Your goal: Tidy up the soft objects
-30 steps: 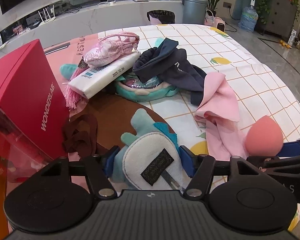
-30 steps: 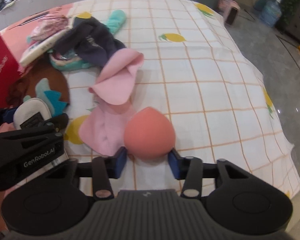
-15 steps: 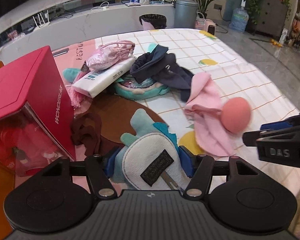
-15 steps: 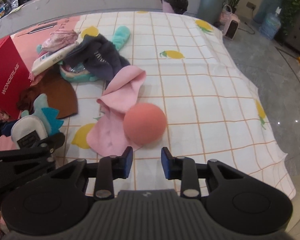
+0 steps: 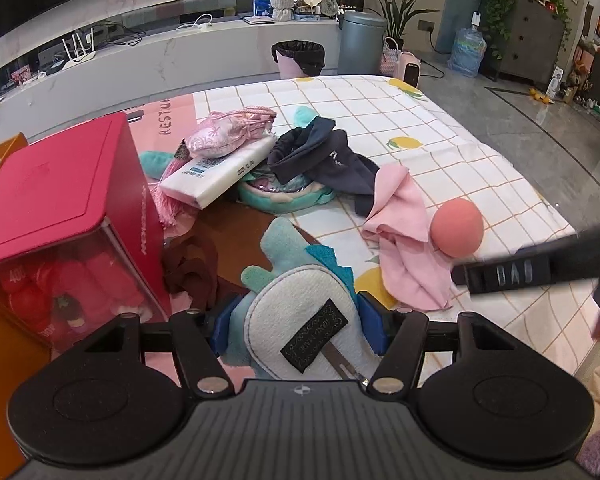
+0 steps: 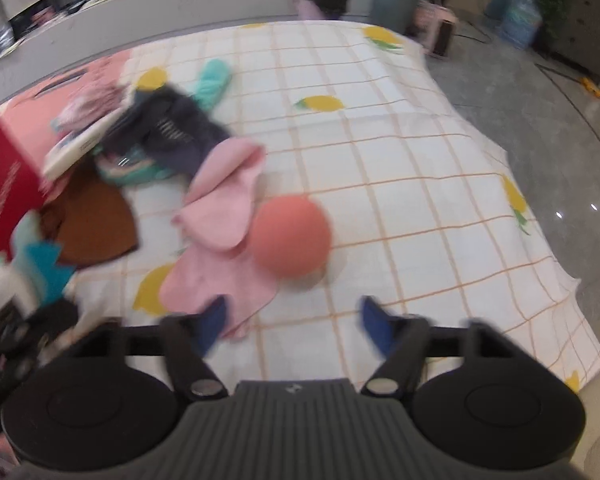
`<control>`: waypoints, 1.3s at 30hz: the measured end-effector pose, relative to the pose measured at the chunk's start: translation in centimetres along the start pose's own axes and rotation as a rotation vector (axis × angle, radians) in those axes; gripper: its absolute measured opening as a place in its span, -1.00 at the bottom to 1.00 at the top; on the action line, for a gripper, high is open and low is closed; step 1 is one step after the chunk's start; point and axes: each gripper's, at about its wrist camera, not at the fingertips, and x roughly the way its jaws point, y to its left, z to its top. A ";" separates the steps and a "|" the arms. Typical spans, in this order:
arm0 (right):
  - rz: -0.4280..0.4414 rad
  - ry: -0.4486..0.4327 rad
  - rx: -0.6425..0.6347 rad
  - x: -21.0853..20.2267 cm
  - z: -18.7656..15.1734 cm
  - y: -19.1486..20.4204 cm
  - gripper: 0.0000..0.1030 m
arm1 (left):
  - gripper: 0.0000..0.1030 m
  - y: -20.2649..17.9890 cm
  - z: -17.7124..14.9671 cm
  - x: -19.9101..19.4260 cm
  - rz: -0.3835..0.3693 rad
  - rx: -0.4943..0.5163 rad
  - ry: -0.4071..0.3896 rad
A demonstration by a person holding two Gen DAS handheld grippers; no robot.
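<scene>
Right gripper (image 6: 292, 320), jaws just sprung apart and empty, faces the ball (image 6: 291, 236) at frame centre beside the pink cloth (image 6: 220, 216); left gripper (image 5: 298, 322) clamps the plush (image 5: 300, 320); approach low, centred, avoid snagging cloth.

Having let go of the coral-pink egg-shaped foam sponge (image 6: 291, 236): clamped between the blue pads of the right gripper (image 6: 294, 322) a second ago, now lying free on the white checked lemon-print cloth (image 6: 380, 168), touching the edge of the crumpled pale pink cloth (image 6: 216, 216). Having just been spreading wide, nothing between the pads. Sitting a little back from the sponge instead of around it. Showing the sponge's rounder end rather than its pointed tip. Lifting slightly on the left, the left gripper (image 5: 298, 322), taking in more of the room and the red lidded box (image 5: 60, 208) from higher.
</scene>
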 end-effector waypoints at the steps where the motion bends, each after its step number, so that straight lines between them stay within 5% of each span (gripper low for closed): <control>1: 0.003 -0.004 0.025 0.4 0.5 -0.2 0.69 | 0.39 0.1 0.0 0.0 0.002 0.001 0.001; 7: 0.052 0.038 0.120 3.3 2.4 -0.3 0.62 | 0.39 0.6 -0.1 0.0 0.003 -0.003 0.003; 12: 0.048 0.041 0.072 3.9 2.3 0.2 -0.04 | 0.39 0.6 -0.1 -0.3 0.007 0.007 -0.005; 29: 0.091 -0.122 0.076 -2.1 0.9 -0.4 -0.06 | 0.39 -0.4 0.8 -3.5 0.007 0.087 -0.061; 35: 0.109 -0.225 0.072 -6.1 0.7 1.2 -0.05 | 0.39 2.0 2.7 -6.8 -0.047 0.061 -0.106; 39: 0.140 -0.300 0.052 -9.1 0.9 3.1 -0.04 | 0.39 4.3 3.6 -9.4 -0.005 0.043 -0.159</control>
